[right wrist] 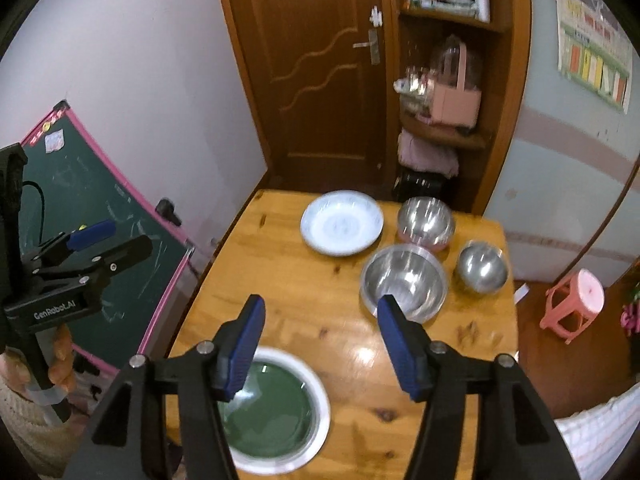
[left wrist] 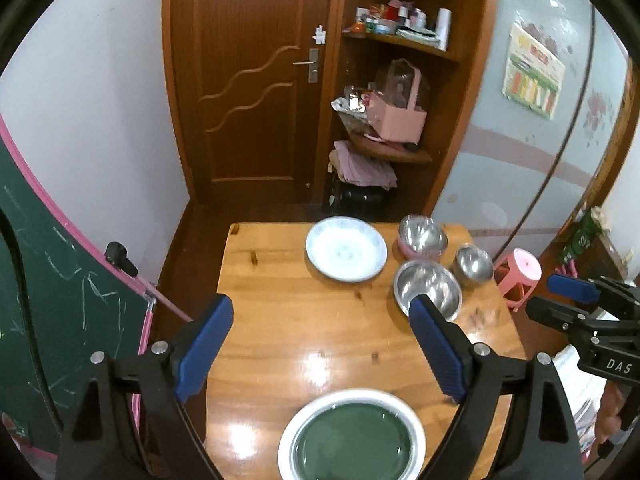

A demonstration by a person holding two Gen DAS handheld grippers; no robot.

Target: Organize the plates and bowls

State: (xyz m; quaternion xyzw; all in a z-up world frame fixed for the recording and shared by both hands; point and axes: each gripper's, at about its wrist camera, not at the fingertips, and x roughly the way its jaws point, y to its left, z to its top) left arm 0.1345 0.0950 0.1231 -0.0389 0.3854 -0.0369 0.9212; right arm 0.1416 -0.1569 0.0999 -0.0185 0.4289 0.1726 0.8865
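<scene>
Below left hand-held gripper (left wrist: pixel 320 348) | green plate (left wrist: pixel 354 440) | fingers apart, empty

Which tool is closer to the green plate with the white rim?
Left, though only slightly. The left tool hangs open almost directly above the green plate. The right tool, also open, hangs just to the plate's right, over bare table.

We're in a home: a wooden door (left wrist: pixel 256 80), cluttered wooden shelves (left wrist: pixel 400 40), a child's chalkboard (left wrist: pixel 60 280), a pink plastic stool (right wrist: pixel 576 300), and a small wooden table (left wrist: pixel 280 300).
</scene>
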